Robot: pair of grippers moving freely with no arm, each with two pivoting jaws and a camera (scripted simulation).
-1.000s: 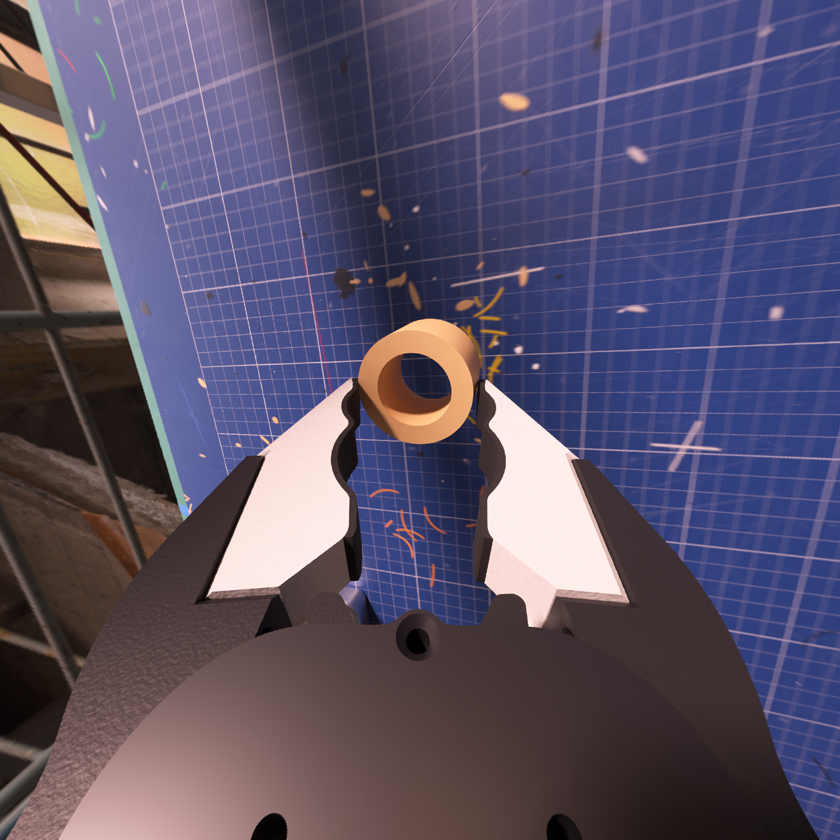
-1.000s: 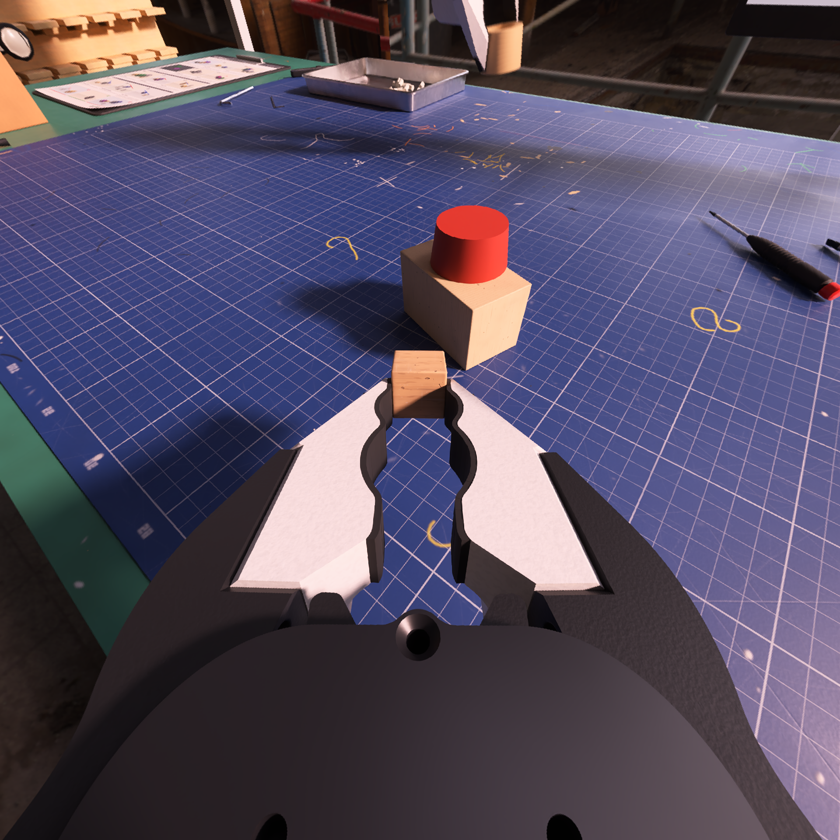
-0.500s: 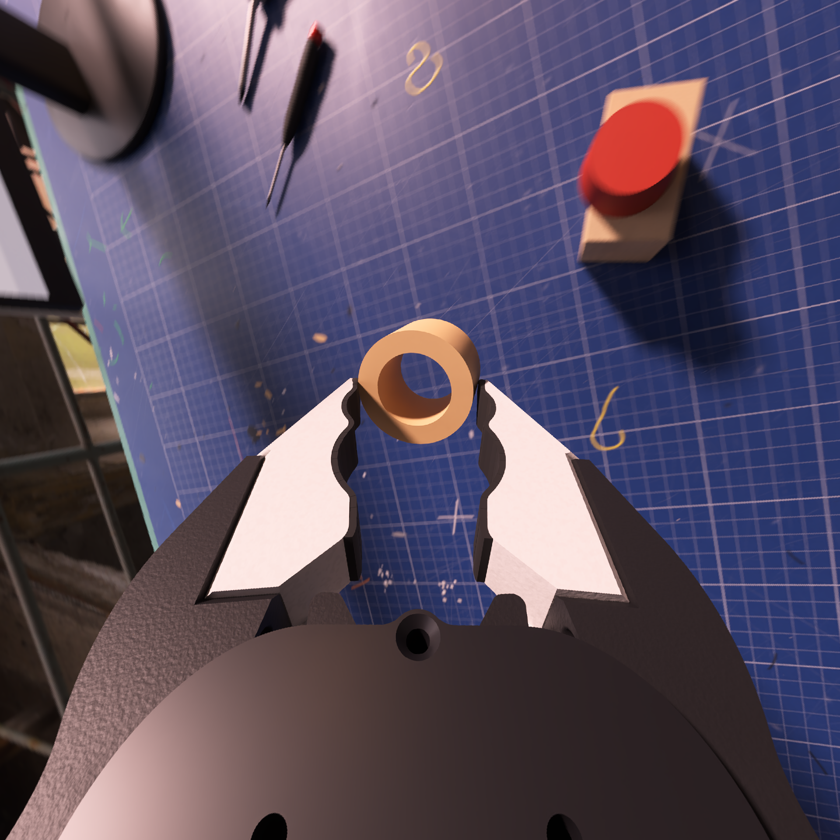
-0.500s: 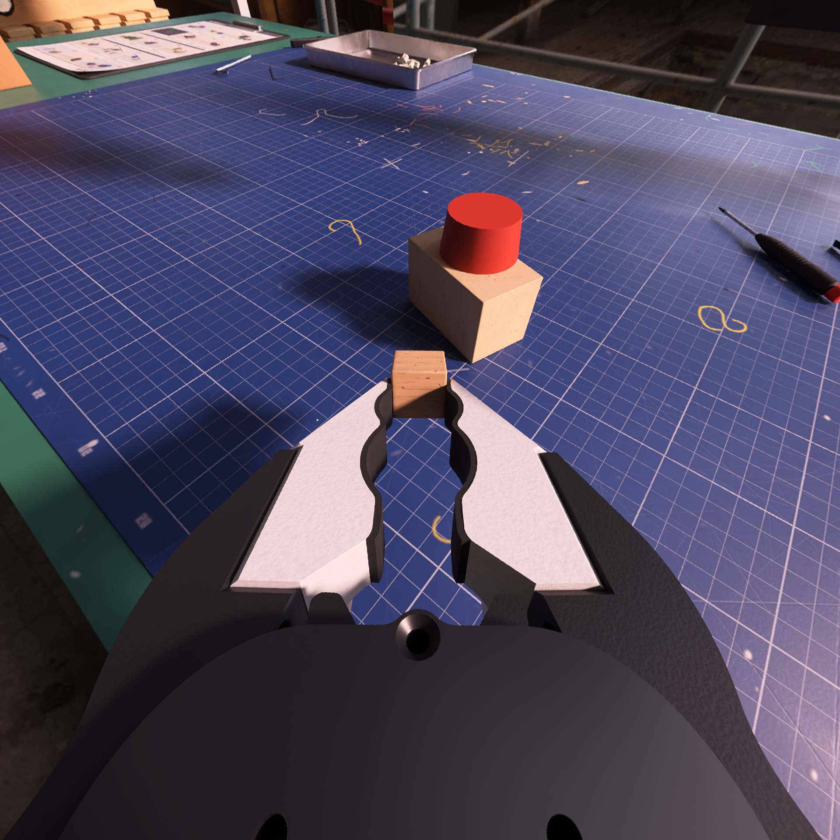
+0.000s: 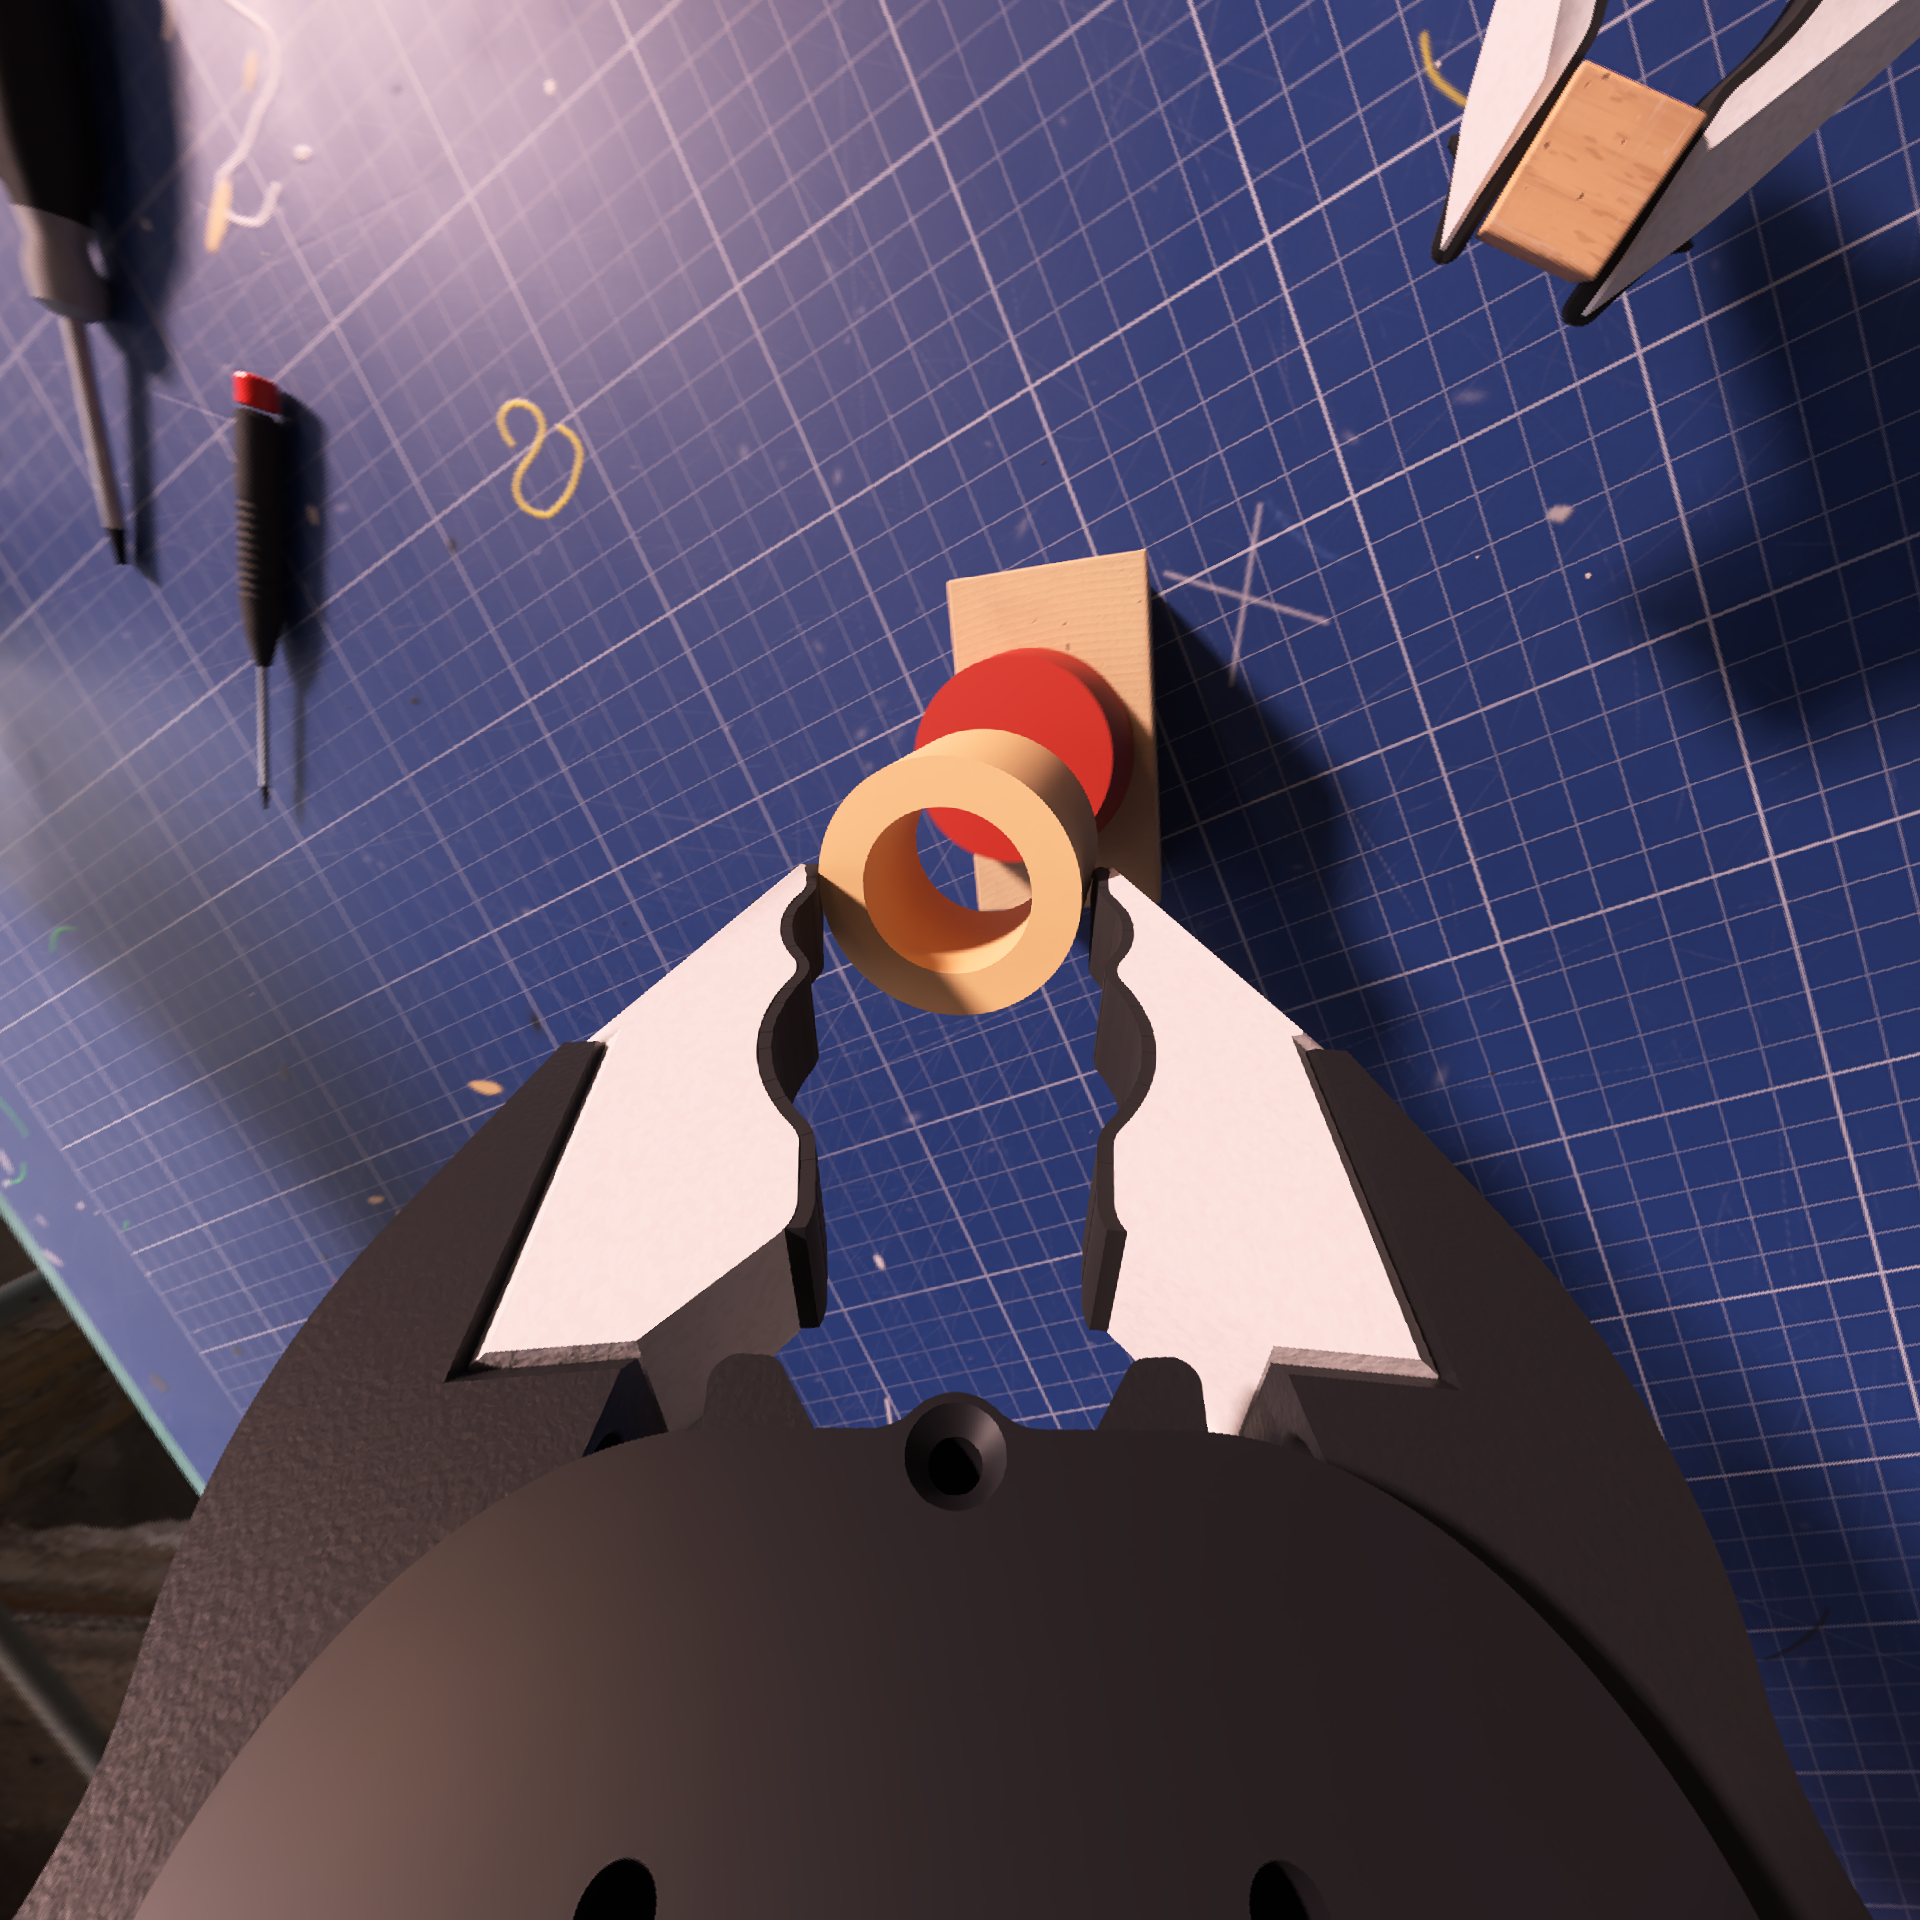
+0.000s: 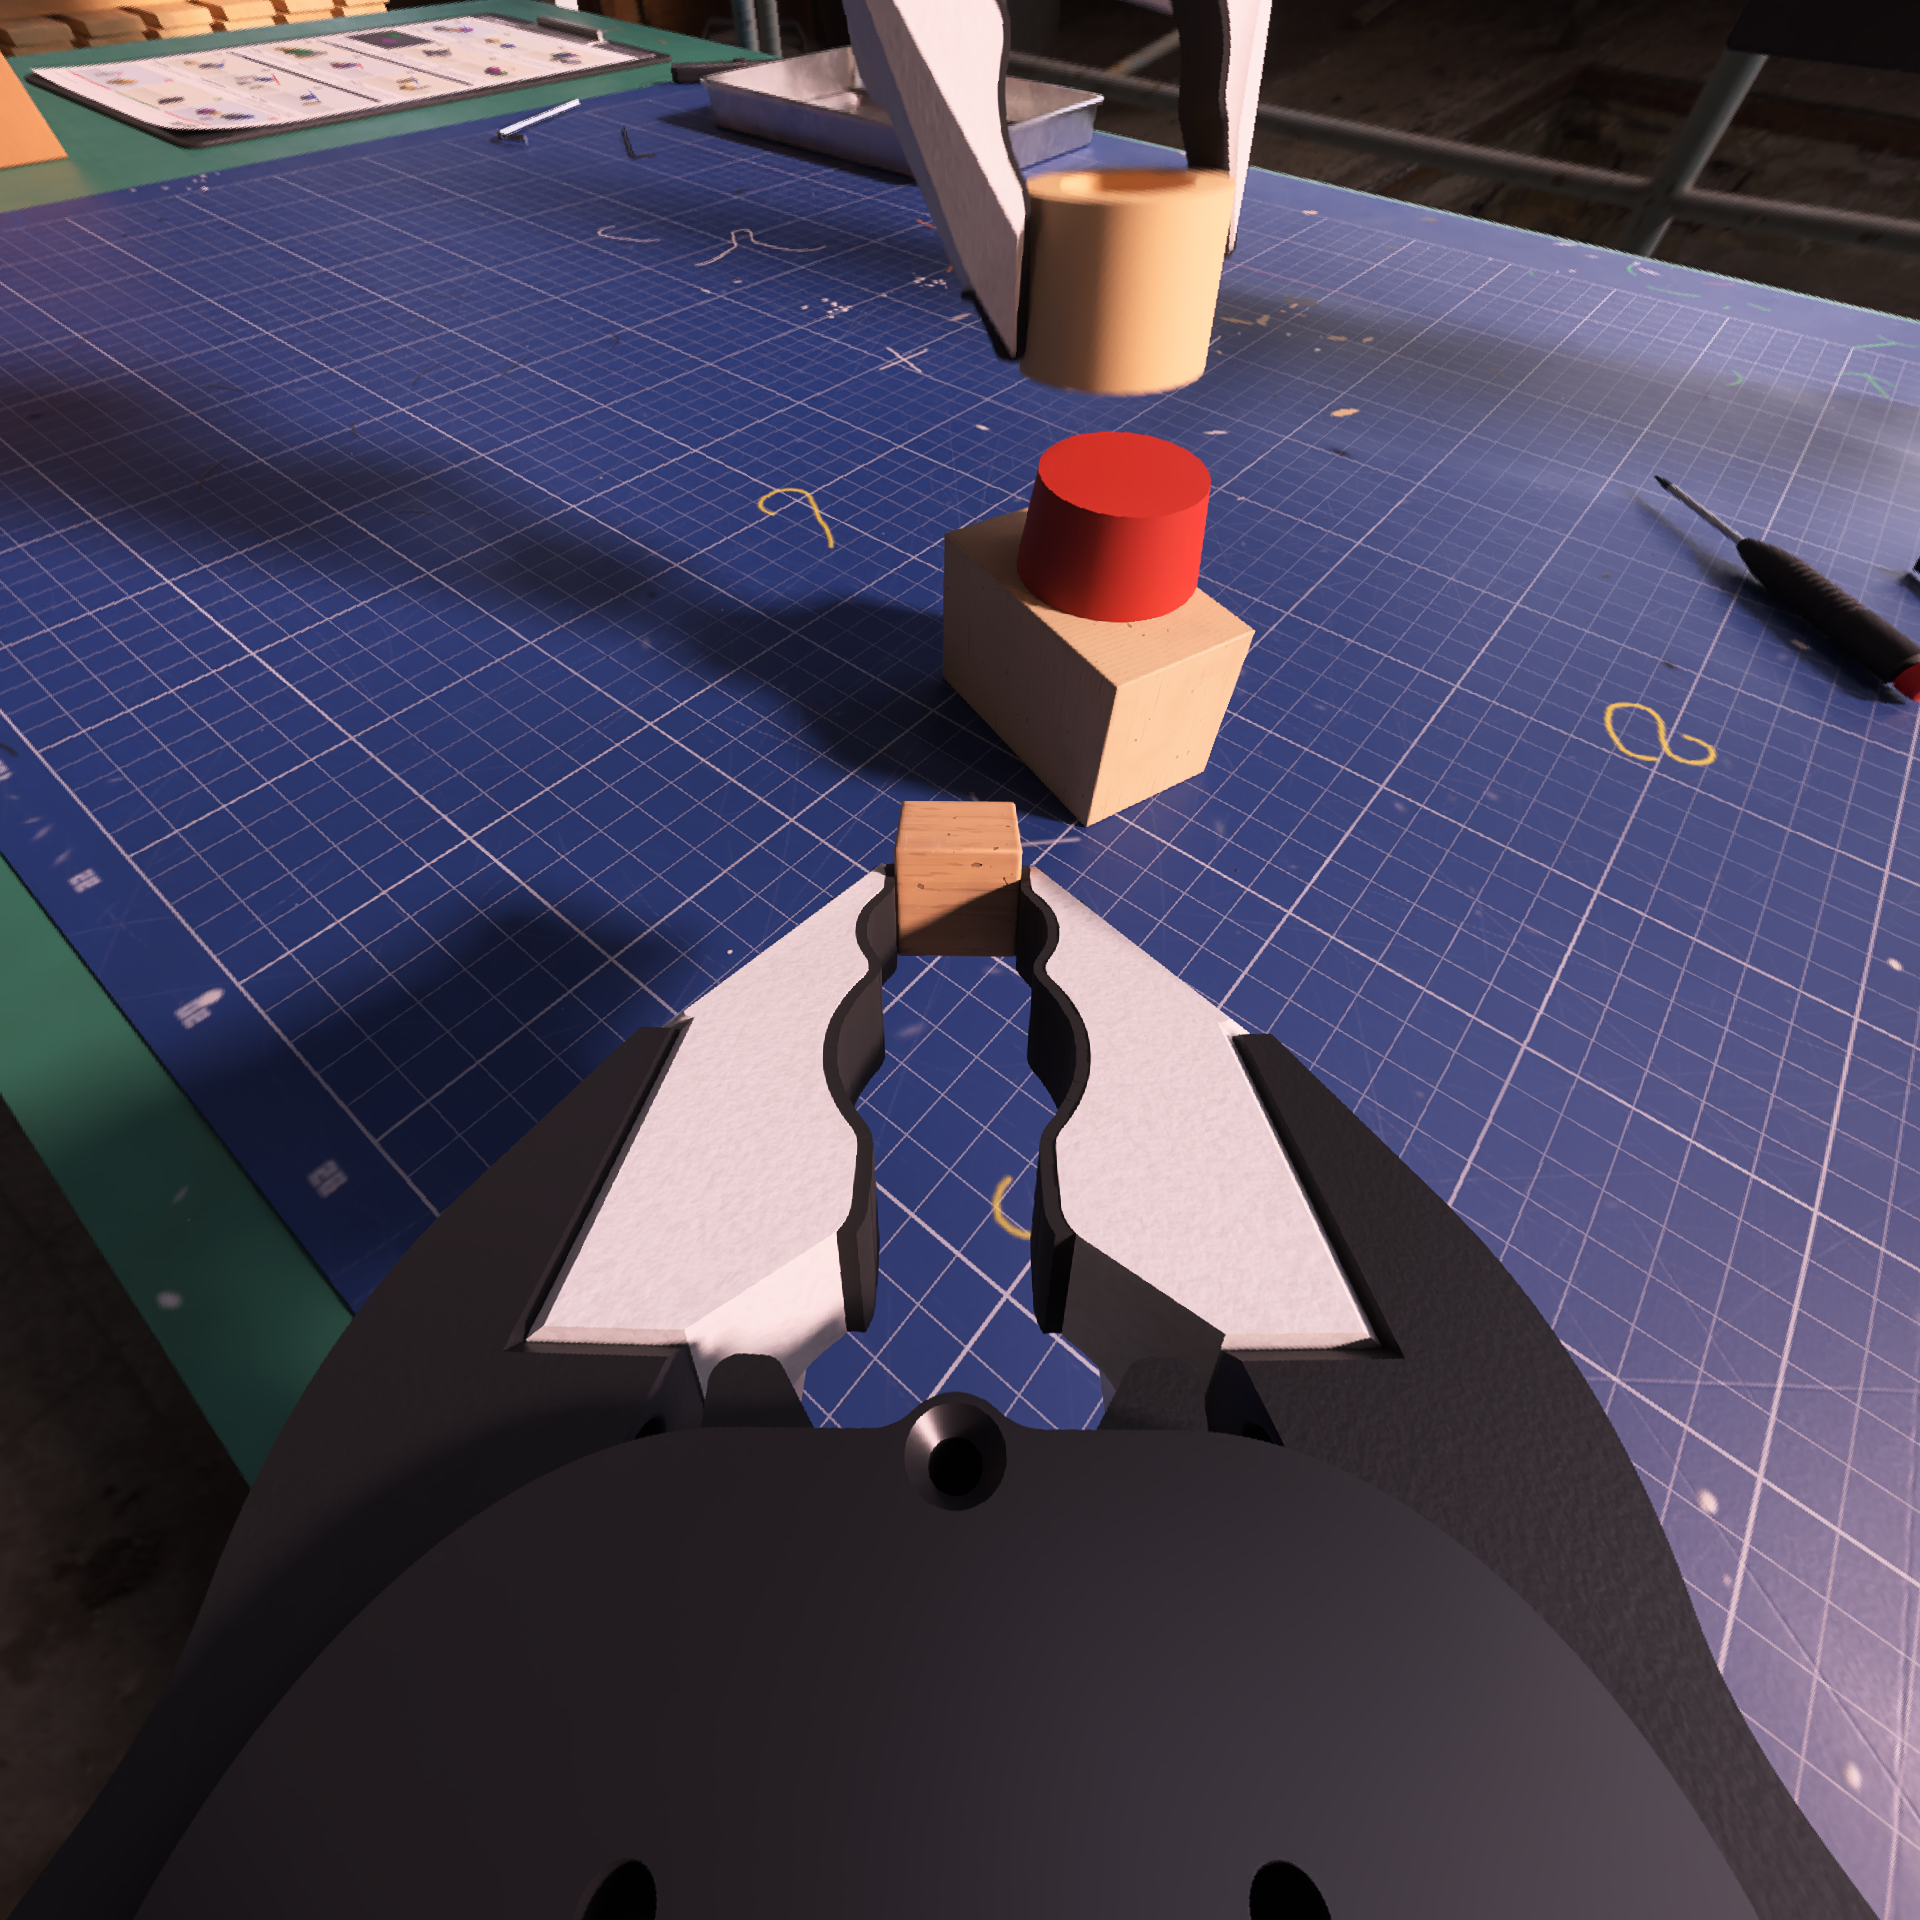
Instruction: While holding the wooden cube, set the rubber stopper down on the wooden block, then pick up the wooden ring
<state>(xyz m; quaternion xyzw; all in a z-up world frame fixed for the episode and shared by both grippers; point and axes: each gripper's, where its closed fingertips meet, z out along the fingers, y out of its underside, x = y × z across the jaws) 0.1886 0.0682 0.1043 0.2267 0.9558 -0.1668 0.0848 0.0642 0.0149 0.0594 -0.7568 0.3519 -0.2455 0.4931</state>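
My left gripper [image 5: 954,902] is shut on the tan wooden ring [image 5: 1039,891] and holds it in the air right above the red rubber stopper [image 5: 1023,717]. The stopper stands on the pale wooden block [image 5: 1049,613] on the blue cutting mat. In the right wrist view the ring [image 6: 1122,281] hangs above the stopper [image 6: 1117,525] and the block [image 6: 1091,686]. My right gripper [image 6: 956,899] is shut on the small wooden cube [image 6: 956,873], held above the mat just in front of the block. It also shows in the left wrist view [image 5: 1579,166] at the top right.
Two screwdrivers [image 5: 255,520] [image 5: 73,281] lie on the mat to the left in the left wrist view; one [image 6: 1808,603] shows at the right in the right wrist view. A metal tray [image 6: 831,99] and a printed sheet [image 6: 332,73] sit at the far edge. The mat's green border [image 6: 125,1143] runs along the left.
My left gripper has carried the ring across the mat to a spot over the stopper and block, and now appears in the right wrist view. The right gripper has barely moved.
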